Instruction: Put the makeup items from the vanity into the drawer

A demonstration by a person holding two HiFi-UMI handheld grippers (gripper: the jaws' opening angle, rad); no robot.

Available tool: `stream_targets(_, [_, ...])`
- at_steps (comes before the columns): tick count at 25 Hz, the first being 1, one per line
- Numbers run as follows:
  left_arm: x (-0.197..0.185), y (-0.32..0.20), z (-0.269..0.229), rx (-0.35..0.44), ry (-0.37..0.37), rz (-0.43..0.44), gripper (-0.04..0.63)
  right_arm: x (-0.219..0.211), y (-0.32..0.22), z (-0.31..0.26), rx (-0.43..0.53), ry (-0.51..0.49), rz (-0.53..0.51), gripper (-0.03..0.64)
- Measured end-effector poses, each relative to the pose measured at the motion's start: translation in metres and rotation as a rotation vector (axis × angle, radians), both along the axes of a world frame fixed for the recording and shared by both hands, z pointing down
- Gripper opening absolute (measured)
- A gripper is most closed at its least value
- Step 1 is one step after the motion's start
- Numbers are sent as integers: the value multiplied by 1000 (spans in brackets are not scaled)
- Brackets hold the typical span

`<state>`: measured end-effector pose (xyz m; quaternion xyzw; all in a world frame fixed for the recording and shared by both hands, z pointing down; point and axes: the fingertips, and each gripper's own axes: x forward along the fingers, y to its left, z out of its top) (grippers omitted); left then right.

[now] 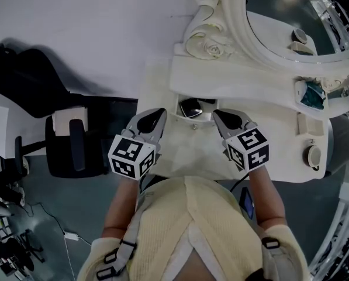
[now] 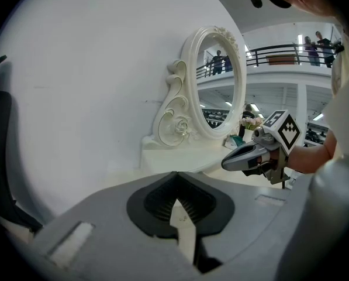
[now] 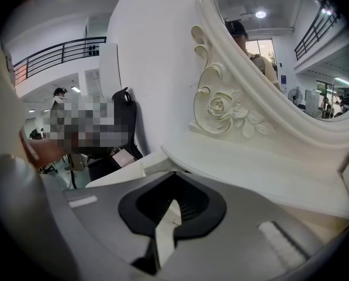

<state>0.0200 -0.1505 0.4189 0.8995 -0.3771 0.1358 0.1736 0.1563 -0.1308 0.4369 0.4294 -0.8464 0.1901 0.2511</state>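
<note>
Well, the person stands close up against the white vanity with both forearms reaching forward, one tool in each hand. The left gripper and the right gripper are side by side over the near part of the tabletop. Both tilt a little downward, and their tips angle in toward each other. Each carries one marker cube, so there are two: one on the left and one on the right.

Both pairs of jaws are pressed together with nothing between them.

Just beyond the two tips, and between them, is the one drawer. It stands open, with something dark and glossy inside that I can't make out.

The makeup items lie at the right end of the vanity, well apart from both grippers. I count three: a round one nearest, a pale oblong one behind it, and a teal-and-white one farthest back.

One oval mirror in a carved frame rises at the far side. One black chair stands on the floor to the left.
</note>
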Motion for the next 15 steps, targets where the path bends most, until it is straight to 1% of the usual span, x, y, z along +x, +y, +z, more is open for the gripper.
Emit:
stream_targets(6, [2, 0, 1, 0, -1, 3, 2, 1, 1, -1, -2, -19, 10, 2])
stream_targets(15, [11, 3, 1, -3, -10, 6, 2, 8, 4, -1, -19, -75, 33, 2])
